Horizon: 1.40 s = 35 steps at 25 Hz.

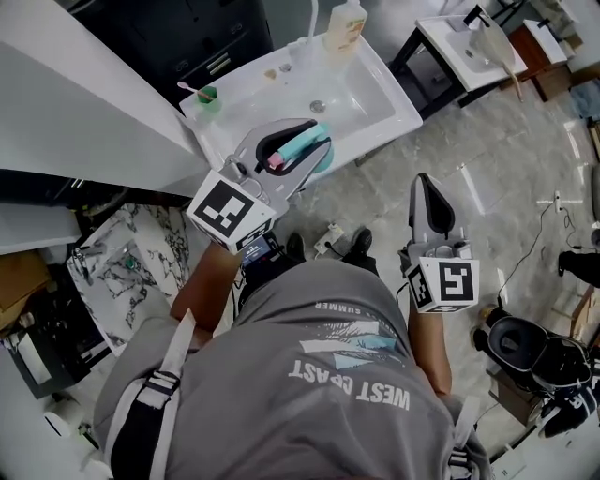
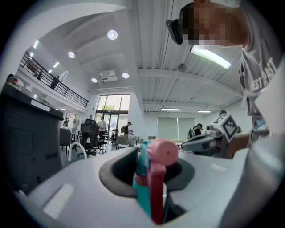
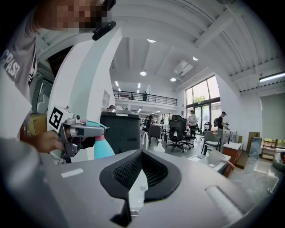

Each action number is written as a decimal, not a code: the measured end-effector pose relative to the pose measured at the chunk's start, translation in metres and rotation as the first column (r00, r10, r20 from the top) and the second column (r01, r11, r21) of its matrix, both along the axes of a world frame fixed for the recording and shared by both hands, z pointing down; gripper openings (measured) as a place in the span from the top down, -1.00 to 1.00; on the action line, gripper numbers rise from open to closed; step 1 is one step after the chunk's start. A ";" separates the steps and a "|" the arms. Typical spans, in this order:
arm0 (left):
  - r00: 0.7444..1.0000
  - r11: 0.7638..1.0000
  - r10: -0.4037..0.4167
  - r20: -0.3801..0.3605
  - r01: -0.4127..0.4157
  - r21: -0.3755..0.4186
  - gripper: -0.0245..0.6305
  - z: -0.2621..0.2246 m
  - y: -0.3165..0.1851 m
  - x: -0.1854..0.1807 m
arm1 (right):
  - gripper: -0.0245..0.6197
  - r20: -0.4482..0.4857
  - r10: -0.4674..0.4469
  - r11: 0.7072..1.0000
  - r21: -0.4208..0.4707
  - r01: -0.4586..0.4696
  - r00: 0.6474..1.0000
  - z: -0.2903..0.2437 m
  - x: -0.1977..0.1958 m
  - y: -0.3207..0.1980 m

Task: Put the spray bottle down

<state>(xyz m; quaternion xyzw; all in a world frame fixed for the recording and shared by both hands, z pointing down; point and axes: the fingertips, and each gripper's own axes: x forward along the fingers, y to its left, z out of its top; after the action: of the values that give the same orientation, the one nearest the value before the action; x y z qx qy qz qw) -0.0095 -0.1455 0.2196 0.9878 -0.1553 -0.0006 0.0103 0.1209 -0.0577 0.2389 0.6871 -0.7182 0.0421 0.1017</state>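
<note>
My left gripper (image 1: 292, 142) is shut on a teal spray bottle (image 1: 304, 147) with a pink trigger head, held over the front edge of a white sink (image 1: 380, 105). In the left gripper view the pink head and teal neck (image 2: 153, 173) stand clamped between the grey jaws. My right gripper (image 1: 427, 192) hangs over the grey floor to the right of the sink. Its black pads are together with nothing in them, as the right gripper view (image 3: 141, 171) also shows. That view has the left gripper and the teal bottle (image 3: 103, 149) at its left.
A soap bottle (image 1: 345, 28) and a green cup (image 1: 206, 96) stand on the sink's rim. A white counter runs along the left. A marble slab (image 1: 141, 262) lies below it. A second small basin table (image 1: 459, 52) stands at top right, a black stool (image 1: 530, 347) at lower right.
</note>
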 end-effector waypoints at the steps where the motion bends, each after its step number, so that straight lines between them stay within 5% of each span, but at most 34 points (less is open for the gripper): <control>1: 1.000 1.000 -0.010 0.001 0.010 -0.002 0.59 0.002 -0.004 -0.002 | 0.92 -0.002 -0.014 1.000 0.000 0.014 1.000 0.001 -0.002 -0.005; 15: 0.980 0.980 -0.198 0.035 0.198 -0.021 0.59 0.017 -0.064 -0.009 | 0.92 0.002 -0.191 0.982 -0.014 0.191 0.982 0.005 0.000 -0.078; 35: 0.909 0.916 -0.392 0.140 0.400 -0.028 0.59 0.094 -0.204 -0.006 | 0.92 0.079 -0.195 0.963 -0.171 0.206 0.978 0.082 0.040 -0.106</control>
<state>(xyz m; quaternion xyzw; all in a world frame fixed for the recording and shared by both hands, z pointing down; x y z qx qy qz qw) -0.0155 -0.3491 0.3141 0.9330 -0.3527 0.0668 0.0274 0.1604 -0.1635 0.3208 0.5974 -0.7801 0.1167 0.1446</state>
